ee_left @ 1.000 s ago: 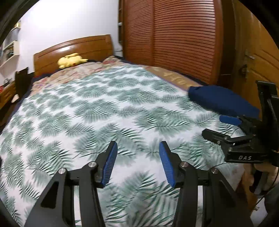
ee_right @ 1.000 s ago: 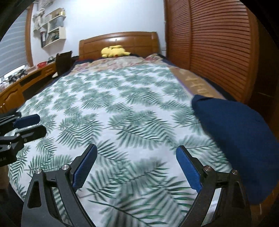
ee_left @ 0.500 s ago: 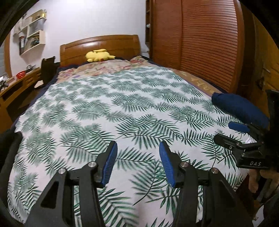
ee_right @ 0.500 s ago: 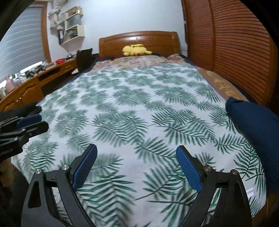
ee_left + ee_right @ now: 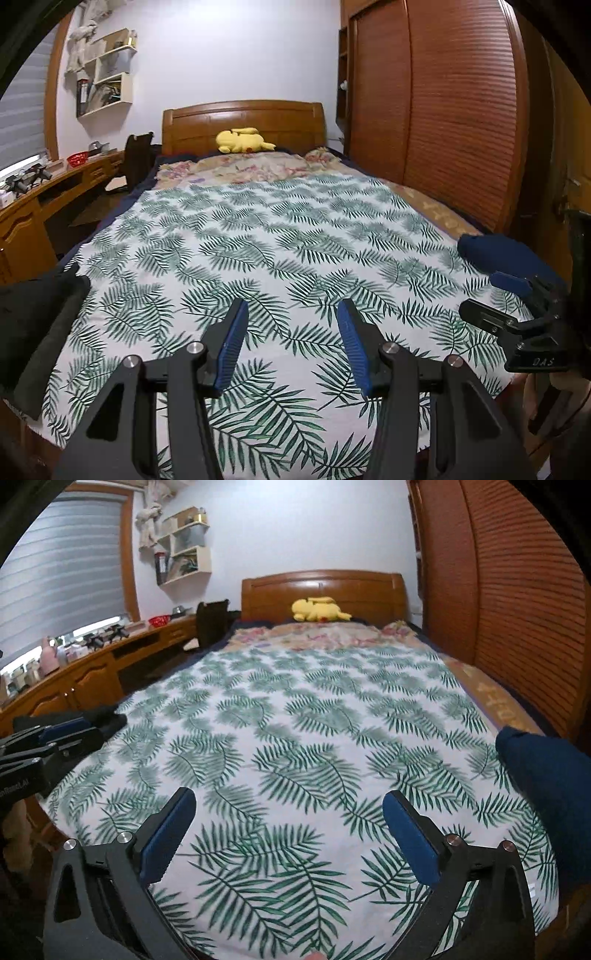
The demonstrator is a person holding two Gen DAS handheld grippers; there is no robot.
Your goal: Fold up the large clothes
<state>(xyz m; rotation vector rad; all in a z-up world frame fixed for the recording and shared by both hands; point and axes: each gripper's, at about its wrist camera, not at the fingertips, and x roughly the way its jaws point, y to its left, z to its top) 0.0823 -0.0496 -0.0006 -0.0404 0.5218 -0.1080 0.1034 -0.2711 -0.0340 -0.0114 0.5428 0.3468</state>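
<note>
Garments for folding lie at the two near corners of the bed (image 5: 122,229). A dark blue garment (image 5: 546,775) is bunched at the near right corner, beside the wardrobe (image 5: 454,110). A black garment (image 5: 33,321) is heaped at the near left corner, partly hanging over the left edge. The palm-leaf bedspread (image 5: 314,709) between them lies flat and bare of clothes.

Handling, as a judgement: both garments look soft, limp and fairly bulky. They will sag and drape when lifted and will not hold a shape. Neither is fragile. Take hold at a hem, collar or shoulder seam, one corner per gripper, so that the cloth hangs open. No such edge can be made out in either heap at present.

The left hand-held gripper (image 5: 291,343) has its jaws at a moderate gap with nothing between them. The right hand-held gripper (image 5: 288,834) has its jaws spread wide, having just been opening, and is also empty. Both hang above the foot of the bed.

Writing: "DAS" reads on the right gripper body in the left wrist view. A partly cut label ending "Rama.AI" shows on the left gripper body in the right wrist view; its first letters are unreadable.
</note>
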